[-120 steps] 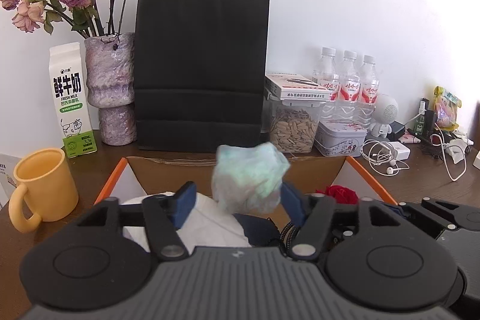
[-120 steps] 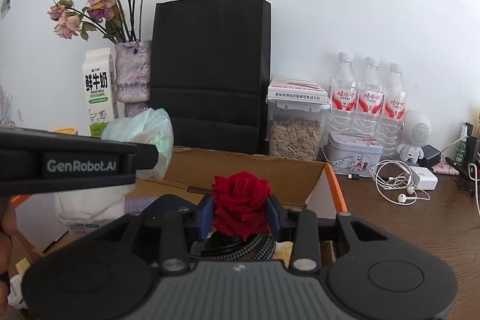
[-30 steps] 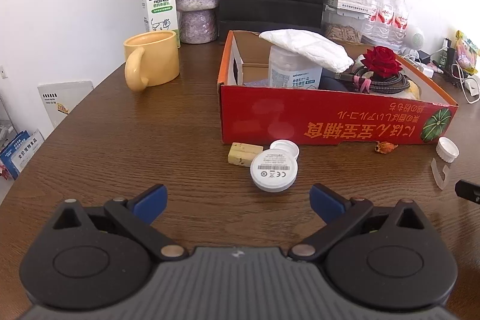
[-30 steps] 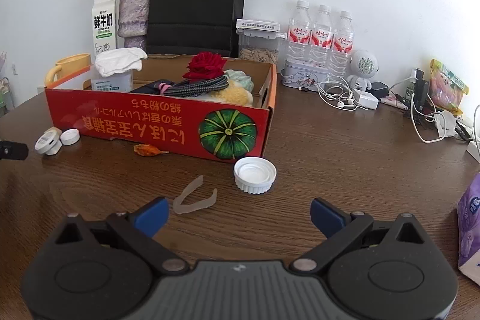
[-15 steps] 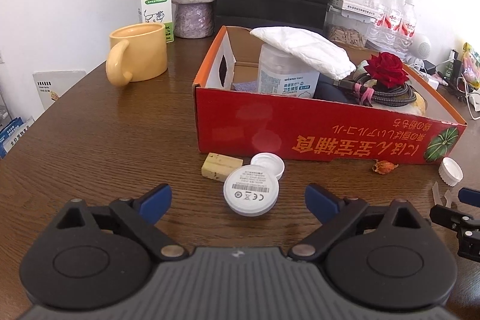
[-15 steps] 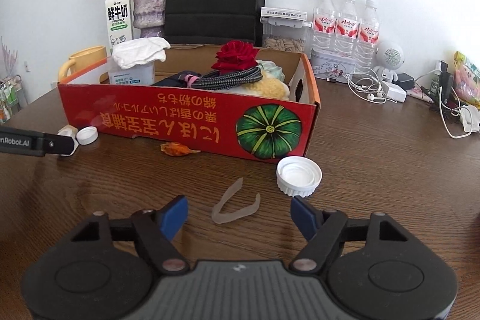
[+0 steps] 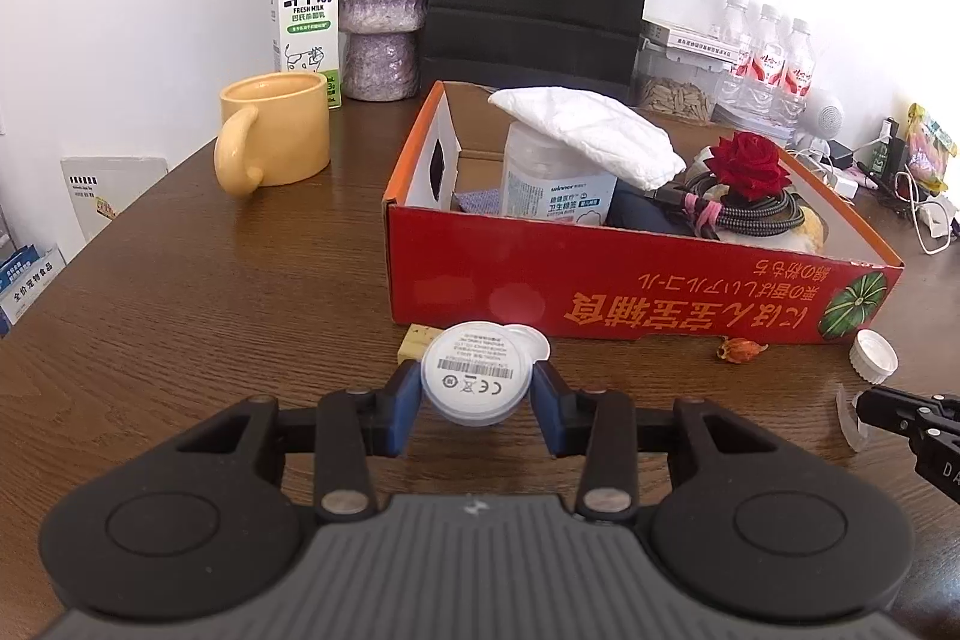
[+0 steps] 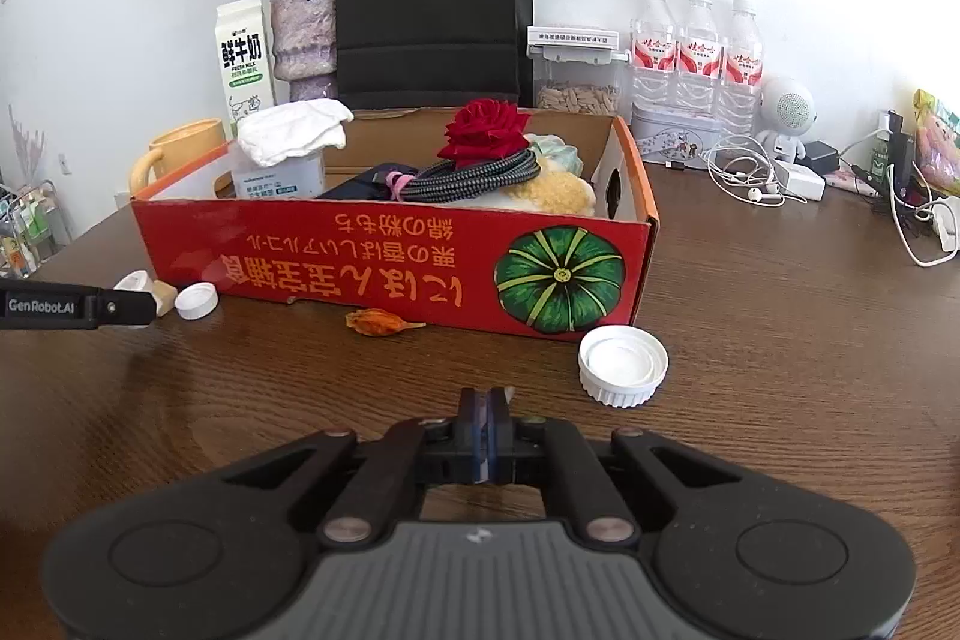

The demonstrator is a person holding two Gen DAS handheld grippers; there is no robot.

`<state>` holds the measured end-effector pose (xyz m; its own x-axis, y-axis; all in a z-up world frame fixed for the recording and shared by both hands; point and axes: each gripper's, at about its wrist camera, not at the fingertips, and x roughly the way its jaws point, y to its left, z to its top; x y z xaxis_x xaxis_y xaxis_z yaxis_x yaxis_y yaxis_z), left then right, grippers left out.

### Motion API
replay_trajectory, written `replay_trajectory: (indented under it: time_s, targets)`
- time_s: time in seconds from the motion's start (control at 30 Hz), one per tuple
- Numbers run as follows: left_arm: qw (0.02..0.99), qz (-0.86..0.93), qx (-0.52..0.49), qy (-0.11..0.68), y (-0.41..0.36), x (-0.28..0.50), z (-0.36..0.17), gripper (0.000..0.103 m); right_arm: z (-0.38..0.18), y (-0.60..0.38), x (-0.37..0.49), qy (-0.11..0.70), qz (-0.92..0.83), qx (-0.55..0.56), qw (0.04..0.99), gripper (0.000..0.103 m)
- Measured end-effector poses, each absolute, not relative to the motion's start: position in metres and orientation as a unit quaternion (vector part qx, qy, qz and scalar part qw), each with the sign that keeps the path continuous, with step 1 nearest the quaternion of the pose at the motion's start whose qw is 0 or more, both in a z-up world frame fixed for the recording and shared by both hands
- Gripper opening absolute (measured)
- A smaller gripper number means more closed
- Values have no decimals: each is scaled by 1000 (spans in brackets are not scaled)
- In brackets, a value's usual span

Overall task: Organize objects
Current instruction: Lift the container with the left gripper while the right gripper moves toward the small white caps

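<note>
Left wrist: left gripper [image 7: 474, 403], jaws just closed, clamped round white disc [image 7: 474, 379] before red box [image 7: 630, 292]; best lifted level.

Right wrist: right gripper [image 8: 487, 427], jaws just closed, pinched clear plastic strip [image 8: 509, 393]; best raised slowly.

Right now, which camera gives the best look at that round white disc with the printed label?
The left wrist view: the round white disc sits close up between the left claw's pads, label facing the camera. In the right wrist view, the left claw hides nearly all of it.
</note>
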<state>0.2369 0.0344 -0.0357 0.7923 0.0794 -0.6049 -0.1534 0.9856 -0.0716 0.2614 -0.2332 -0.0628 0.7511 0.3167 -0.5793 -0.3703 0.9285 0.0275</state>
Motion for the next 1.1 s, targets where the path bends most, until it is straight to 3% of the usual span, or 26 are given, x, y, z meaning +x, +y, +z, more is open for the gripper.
replay_trajectory:
  time_s: [0.6,1.1]
  targets:
    - [961,67,-33,267,31,208,2,40,-30,-230,237,251,190,-42,948,1]
    - [953,49,-88,285,64,195,9,40,-21,-225,225,240,197,-38,950,1]
